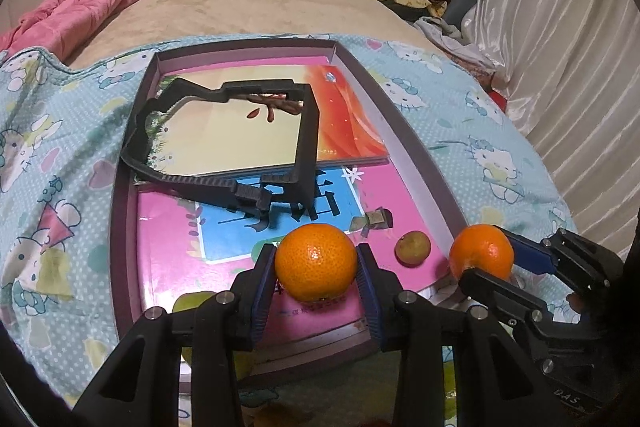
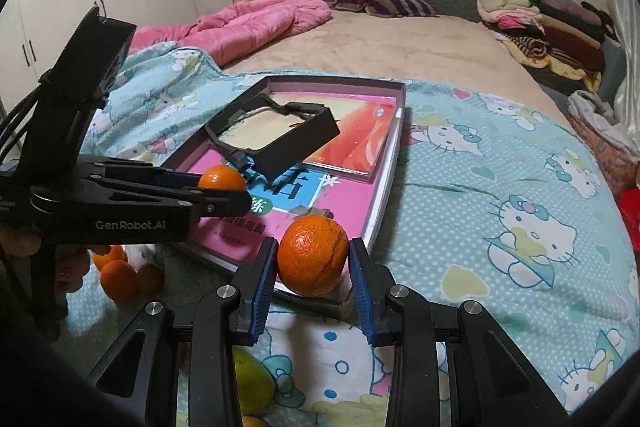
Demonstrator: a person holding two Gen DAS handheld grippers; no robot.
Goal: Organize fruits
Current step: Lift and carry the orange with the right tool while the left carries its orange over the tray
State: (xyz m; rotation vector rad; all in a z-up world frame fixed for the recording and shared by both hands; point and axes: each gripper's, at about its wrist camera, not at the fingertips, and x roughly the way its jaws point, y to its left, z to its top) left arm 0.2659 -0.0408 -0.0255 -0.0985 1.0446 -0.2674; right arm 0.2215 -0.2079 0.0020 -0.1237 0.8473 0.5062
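Observation:
My left gripper [image 1: 317, 269] is shut on an orange tangerine [image 1: 316, 261], held just above the near end of the shallow box tray [image 1: 120, 211]. My right gripper [image 2: 313, 261] is shut on a second tangerine [image 2: 313, 255] at the tray's near right corner; it also shows in the left wrist view [image 1: 482, 251]. The left gripper and its tangerine [image 2: 221, 179] appear at the left of the right wrist view. A small brownish fruit [image 1: 413, 247] lies in the tray. Several more oranges [image 2: 118, 277] and a green fruit [image 2: 250, 381] lie on the blanket near me.
The tray [image 2: 394, 131] holds pink books and a black plastic frame [image 1: 224, 143]. It sits on a Hello Kitty blanket [image 2: 500, 195] on a bed. A pink quilt [image 2: 256, 23] and a pile of clothes [image 2: 540, 23] lie further back. A white curtain [image 1: 560, 27] hangs on the right.

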